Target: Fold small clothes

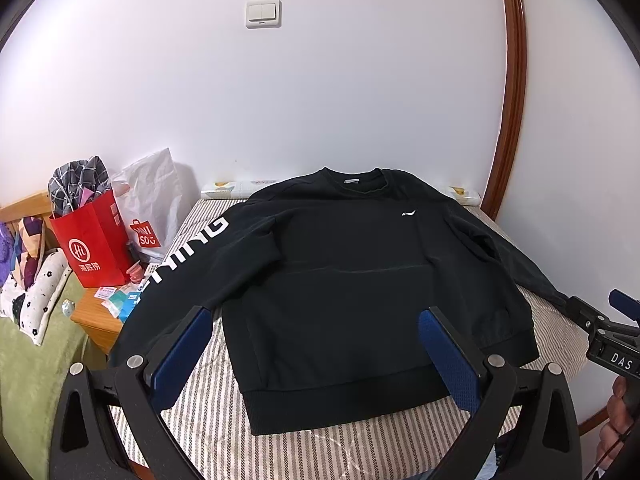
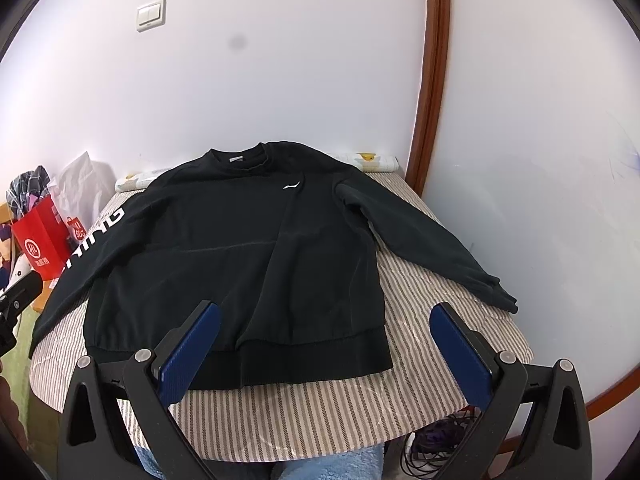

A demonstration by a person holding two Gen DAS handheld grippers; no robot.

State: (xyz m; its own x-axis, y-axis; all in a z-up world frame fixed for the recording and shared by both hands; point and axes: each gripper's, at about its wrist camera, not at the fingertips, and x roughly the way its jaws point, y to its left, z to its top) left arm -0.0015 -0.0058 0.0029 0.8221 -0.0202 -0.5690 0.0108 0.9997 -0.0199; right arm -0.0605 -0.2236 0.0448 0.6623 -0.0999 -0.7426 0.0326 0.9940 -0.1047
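Observation:
A black sweatshirt (image 1: 340, 280) lies flat, front up, on a striped padded table (image 1: 208, 420), collar at the far side, both sleeves spread out. It also shows in the right wrist view (image 2: 240, 264). The left sleeve bears white letters (image 1: 188, 248). My left gripper (image 1: 316, 316) is open and empty above the hem's left part. My right gripper (image 2: 326, 312) is open and empty above the hem's right corner. The right gripper's body shows at the right edge of the left wrist view (image 1: 600, 328).
A red paper bag (image 1: 94, 240) and a white plastic bag (image 1: 152, 200) stand on a wooden stand (image 1: 96, 320) left of the table. A white wall rises behind, with a brown door frame (image 2: 430, 80) at right. Cables (image 2: 432, 452) lie below the table's near right.

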